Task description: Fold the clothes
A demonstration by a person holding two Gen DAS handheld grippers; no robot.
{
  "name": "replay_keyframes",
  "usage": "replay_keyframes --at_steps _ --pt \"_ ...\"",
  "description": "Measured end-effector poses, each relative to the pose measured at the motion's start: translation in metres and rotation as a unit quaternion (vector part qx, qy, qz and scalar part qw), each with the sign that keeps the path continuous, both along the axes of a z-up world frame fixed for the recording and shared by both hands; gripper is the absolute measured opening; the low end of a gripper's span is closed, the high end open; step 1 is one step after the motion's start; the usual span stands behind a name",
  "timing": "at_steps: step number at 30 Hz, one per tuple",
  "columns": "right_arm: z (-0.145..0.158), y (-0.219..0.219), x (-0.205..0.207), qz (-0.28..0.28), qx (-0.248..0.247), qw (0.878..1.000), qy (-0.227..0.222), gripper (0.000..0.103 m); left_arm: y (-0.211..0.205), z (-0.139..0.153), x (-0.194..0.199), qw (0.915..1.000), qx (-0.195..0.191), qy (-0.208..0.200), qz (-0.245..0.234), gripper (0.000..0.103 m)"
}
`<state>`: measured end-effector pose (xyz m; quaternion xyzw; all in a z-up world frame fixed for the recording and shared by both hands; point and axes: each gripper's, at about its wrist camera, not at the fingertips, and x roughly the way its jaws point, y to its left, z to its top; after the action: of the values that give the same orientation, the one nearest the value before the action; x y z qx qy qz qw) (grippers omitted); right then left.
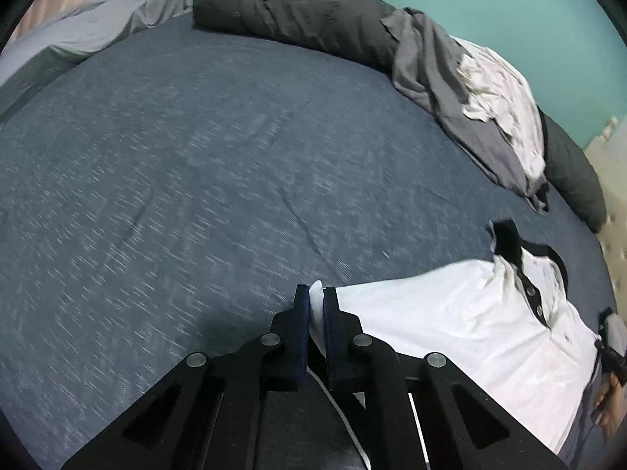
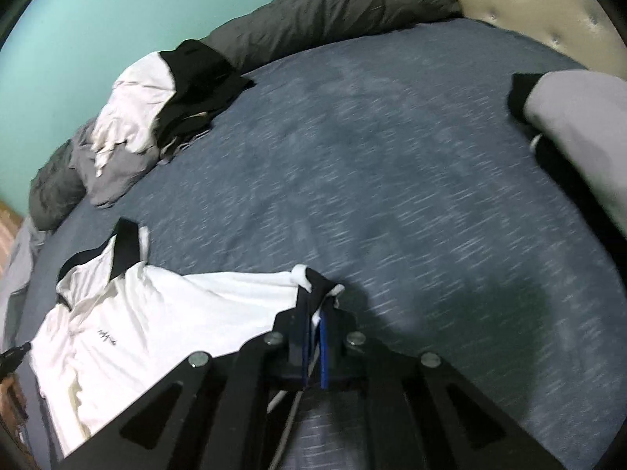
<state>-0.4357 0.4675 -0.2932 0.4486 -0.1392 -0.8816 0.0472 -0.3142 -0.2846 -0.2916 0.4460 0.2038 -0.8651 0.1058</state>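
Polo shirt (image 1: 462, 325): white with black collar, spread on the blue bed (image 1: 196, 164).
Left gripper (image 1: 316, 301): jaws pinching a white edge fold.
Right gripper (image 2: 315, 305): jaws clamping the black-trimmed sleeve.
Clothes pile (image 1: 470, 90): well beyond, against grey duvet (image 1: 298, 8).

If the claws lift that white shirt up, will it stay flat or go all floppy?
Probably floppy: the white shirt already wrinkles and sags between the left claw and the right claw. It looks thin, so likely light. The middle would probably droop down, since only its two edges are pinched.
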Motion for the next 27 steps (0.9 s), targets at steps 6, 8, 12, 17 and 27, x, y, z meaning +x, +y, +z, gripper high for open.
replay_keyframes --at_steps 6,8,12,17,27 --pt "0.008 0.003 -0.013 -0.017 0.013 1.000 -0.001 0.003 -0.012 0.003 -0.011 0.9999 -0.005 -0.008 0.014 0.006" --pt "0.010 0.003 -0.017 -0.022 0.024 0.999 0.001 0.003 -0.014 0.001 -0.014 0.9998 -0.009 -0.013 0.015 0.006" --pt "0.012 0.006 -0.025 -0.026 0.036 0.999 0.002 0.003 -0.021 -0.007 -0.019 0.9995 -0.004 -0.021 0.025 0.006" --pt "0.001 0.012 -0.030 -0.038 0.049 0.998 -0.021 0.003 -0.025 -0.021 -0.019 0.9990 0.001 -0.033 0.031 0.006" --pt "-0.018 0.021 -0.028 -0.056 0.044 0.997 -0.031 0.003 -0.038 -0.020 -0.016 0.9986 0.005 -0.023 0.048 0.006"
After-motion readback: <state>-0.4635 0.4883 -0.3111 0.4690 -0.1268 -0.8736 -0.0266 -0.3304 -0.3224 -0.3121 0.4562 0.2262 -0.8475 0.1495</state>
